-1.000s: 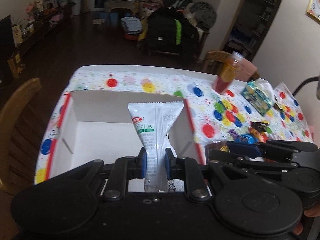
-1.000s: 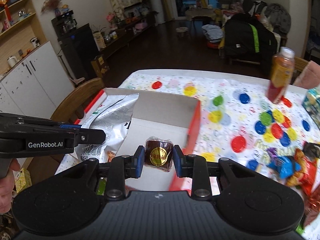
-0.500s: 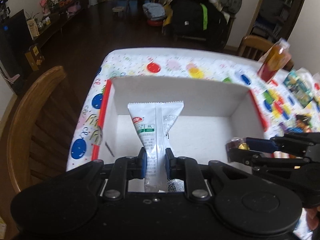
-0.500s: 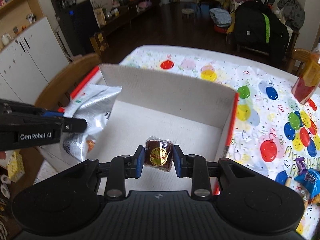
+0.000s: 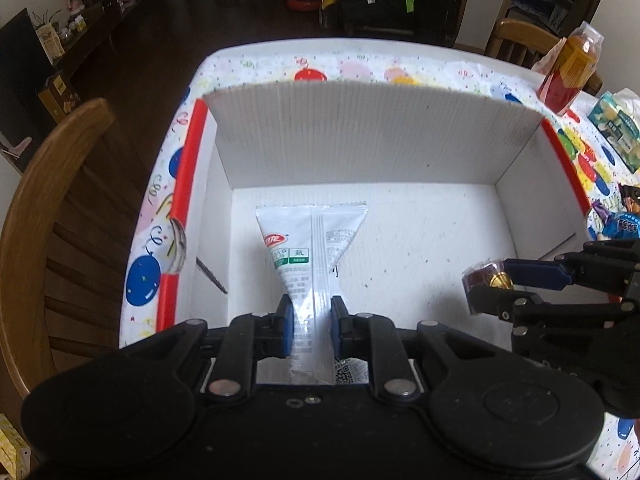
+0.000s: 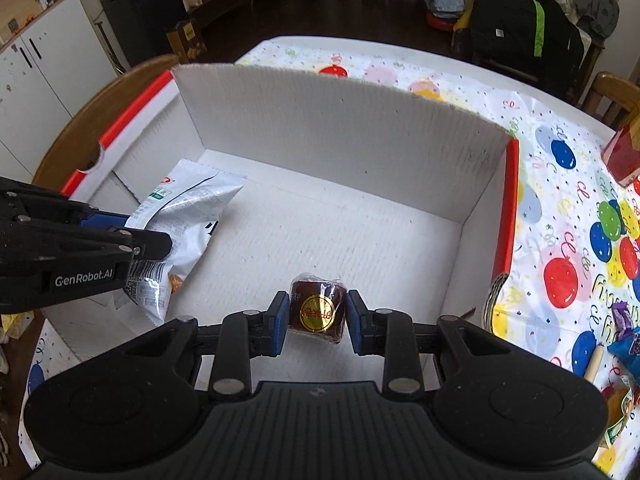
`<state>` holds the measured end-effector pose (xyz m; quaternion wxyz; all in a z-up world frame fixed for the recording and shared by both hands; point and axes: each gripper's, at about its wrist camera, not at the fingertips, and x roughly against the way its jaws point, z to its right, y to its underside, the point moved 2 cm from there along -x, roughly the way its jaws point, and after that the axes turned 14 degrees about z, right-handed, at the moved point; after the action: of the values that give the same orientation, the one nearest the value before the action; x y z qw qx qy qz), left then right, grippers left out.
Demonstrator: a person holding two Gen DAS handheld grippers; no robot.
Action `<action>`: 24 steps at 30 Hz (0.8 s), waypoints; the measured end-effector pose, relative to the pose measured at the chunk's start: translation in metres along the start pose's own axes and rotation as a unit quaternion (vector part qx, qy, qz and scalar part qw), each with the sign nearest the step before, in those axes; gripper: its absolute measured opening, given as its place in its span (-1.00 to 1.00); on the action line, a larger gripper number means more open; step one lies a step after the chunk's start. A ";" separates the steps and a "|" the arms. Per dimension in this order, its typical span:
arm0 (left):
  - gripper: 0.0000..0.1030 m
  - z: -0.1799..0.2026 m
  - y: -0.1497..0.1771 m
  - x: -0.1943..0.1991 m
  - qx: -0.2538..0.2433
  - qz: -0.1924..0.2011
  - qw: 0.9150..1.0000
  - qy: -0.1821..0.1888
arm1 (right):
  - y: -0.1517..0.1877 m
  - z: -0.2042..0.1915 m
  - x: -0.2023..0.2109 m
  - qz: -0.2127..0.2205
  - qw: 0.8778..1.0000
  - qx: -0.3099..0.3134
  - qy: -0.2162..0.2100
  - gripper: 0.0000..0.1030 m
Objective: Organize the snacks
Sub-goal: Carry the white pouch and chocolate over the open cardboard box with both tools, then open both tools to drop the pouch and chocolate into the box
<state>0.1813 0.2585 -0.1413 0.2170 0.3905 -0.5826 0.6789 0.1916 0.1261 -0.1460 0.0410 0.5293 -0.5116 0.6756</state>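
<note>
left gripper point(image 5: 309, 322) pinched a silver-white snack packet point(image 5: 310, 248) w/ green label, held over the white box point(image 5: 372, 140) floor | right gripper point(image 6: 317, 320) squeezed a small dark-brown wrapped cake point(image 6: 318, 310), gold round sticker facing up, also inside the box | box sat on the balloon tablecloth point(image 6: 560, 208)

Your bench point(image 6: 552, 184) is wearing a white cloth printed with coloured balloons. A white corrugated box point(image 5: 372, 136) with red rims is sitting on it at your near left. A bottle point(image 5: 568, 76) is standing at the far right, and loose snack packets point(image 5: 618, 130) are lying along the right side.
</note>
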 end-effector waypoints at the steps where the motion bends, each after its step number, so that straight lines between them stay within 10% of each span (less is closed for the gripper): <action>1: -0.70 0.000 0.002 -0.002 0.001 -0.004 1.000 0.001 | 0.001 0.000 -0.002 -0.004 1.000 -0.001 0.003 -0.43; 24: -0.50 0.002 0.013 -0.001 0.015 -0.019 1.000 -0.010 | 0.004 0.000 0.008 0.000 1.000 -0.013 0.008 -0.42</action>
<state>0.1722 0.2540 -0.1501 0.2186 0.4116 -0.5669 0.6793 0.1856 0.1202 -0.1423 0.0519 0.5233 -0.5205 0.6727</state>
